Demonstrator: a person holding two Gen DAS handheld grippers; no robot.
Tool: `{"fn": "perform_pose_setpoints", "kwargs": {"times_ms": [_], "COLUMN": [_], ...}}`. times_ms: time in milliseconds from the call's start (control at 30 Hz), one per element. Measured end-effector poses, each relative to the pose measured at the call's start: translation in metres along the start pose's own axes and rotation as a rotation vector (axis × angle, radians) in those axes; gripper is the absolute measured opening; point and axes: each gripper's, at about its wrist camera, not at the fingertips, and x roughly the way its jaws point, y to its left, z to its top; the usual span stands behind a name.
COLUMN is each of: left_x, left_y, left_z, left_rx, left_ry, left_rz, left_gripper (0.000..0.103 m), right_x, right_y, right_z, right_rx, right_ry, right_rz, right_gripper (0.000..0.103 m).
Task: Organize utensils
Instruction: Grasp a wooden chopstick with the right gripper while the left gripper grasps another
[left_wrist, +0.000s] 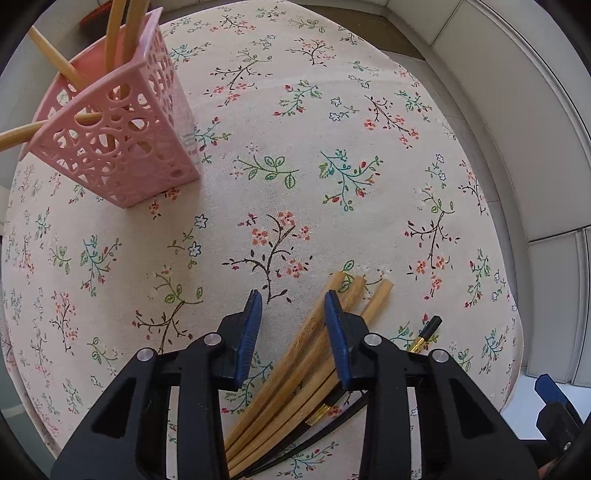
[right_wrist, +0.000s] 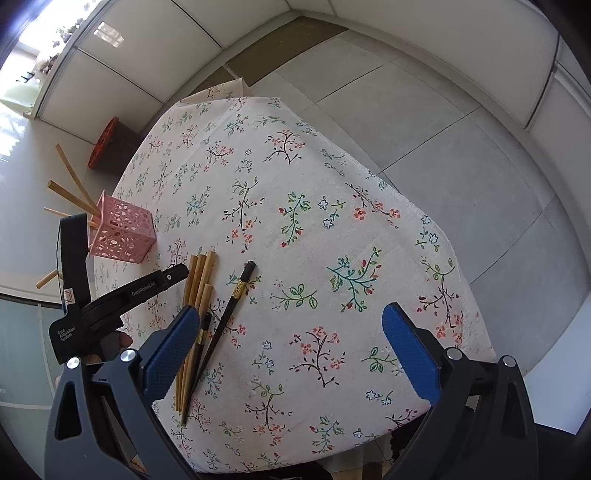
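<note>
A bundle of bamboo chopsticks (left_wrist: 295, 369) (right_wrist: 199, 280) lies on the floral tablecloth. Two black chopsticks with gold bands (right_wrist: 232, 302) (left_wrist: 428, 330) rest beside it. My left gripper (left_wrist: 293, 314) (right_wrist: 181, 271) points down over the upper ends of the bamboo bundle. Its blue pads stand partly apart with bare cloth between them, and the bundle runs under the right pad. A pink perforated holder (left_wrist: 122, 147) (right_wrist: 123, 232) with several bamboo chopsticks in it stands at the table's far left. My right gripper (right_wrist: 291, 310) hangs wide open above the cloth, holding nothing.
The cloth-covered table (right_wrist: 295, 166) drops off to a grey tiled floor (right_wrist: 461, 147) on the right and far side. A dark stool with a red rim (right_wrist: 107, 147) stands on the floor beyond the holder. White cabinet panels line the back.
</note>
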Motion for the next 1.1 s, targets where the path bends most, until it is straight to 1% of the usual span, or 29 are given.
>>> {"fn": "perform_pose_setpoints", "kwargs": {"times_ms": [133, 167, 233, 300, 333, 400, 433, 500, 533, 567, 600, 667, 700, 767, 800, 967, 1100], "left_x": [0.003, 0.004, 0.011, 0.014, 0.014, 0.014, 0.013, 0.008, 0.005, 0.0, -0.006, -0.022, -0.032, -0.049, -0.059, -0.089, -0.101], "left_y": [-0.003, -0.004, -0.005, -0.014, -0.017, -0.012, -0.007, 0.004, 0.011, 0.018, 0.024, 0.035, 0.038, 0.042, 0.044, 0.059, 0.068], "left_z": [0.002, 0.002, 0.001, -0.001, -0.003, -0.004, -0.005, -0.009, -0.011, -0.013, -0.015, -0.02, -0.024, -0.03, -0.032, -0.04, -0.05], "left_rx": [0.016, 0.025, 0.047, 0.096, 0.097, 0.079, 0.062, 0.049, 0.037, 0.023, 0.014, 0.013, 0.015, 0.019, 0.021, 0.019, 0.012], "left_ry": [0.0, 0.004, 0.017, -0.002, -0.006, -0.015, -0.022, -0.05, -0.063, -0.072, -0.086, -0.122, -0.14, -0.176, -0.194, -0.246, -0.269], "left_rz": [0.002, 0.01, 0.001, 0.072, 0.069, 0.042, 0.028, 0.05, 0.053, 0.045, 0.039, 0.03, 0.026, 0.023, 0.023, 0.01, -0.007], "left_gripper": [0.033, 0.031, 0.026, 0.015, 0.012, 0.012, 0.011, 0.009, 0.008, 0.007, 0.006, 0.006, 0.006, 0.006, 0.006, 0.006, 0.006], "right_x": [-0.001, 0.0, 0.002, 0.006, 0.009, 0.015, 0.019, 0.032, 0.04, 0.049, 0.058, 0.075, 0.083, 0.098, 0.105, 0.129, 0.135], "right_y": [-0.001, 0.0, 0.004, 0.012, 0.018, 0.032, 0.041, 0.058, 0.066, 0.074, 0.081, 0.095, 0.101, 0.111, 0.115, 0.124, 0.123], "right_z": [0.001, 0.002, 0.004, 0.008, 0.011, 0.016, 0.019, 0.022, 0.024, 0.026, 0.028, 0.031, 0.032, 0.033, 0.032, 0.029, 0.029], "right_rx": [0.01, 0.015, 0.027, 0.037, 0.04, 0.028, 0.014, -0.019, -0.027, -0.032, -0.039, -0.056, -0.059, -0.066, -0.071, -0.082, -0.063], "right_ry": [-0.003, -0.006, -0.001, 0.011, 0.018, 0.032, 0.039, 0.068, 0.09, 0.111, 0.129, 0.154, 0.165, 0.184, 0.191, 0.219, 0.214], "right_rz": [0.006, 0.006, 0.016, 0.044, 0.056, 0.075, 0.073, 0.06, 0.055, 0.052, 0.048, 0.044, 0.038, 0.025, 0.015, -0.032, -0.043], "right_gripper": [0.096, 0.096, 0.096, 0.095, 0.093, 0.087, 0.08, 0.071, 0.064, 0.058, 0.057, 0.046, 0.045, 0.038, 0.035, 0.014, 0.011]}}
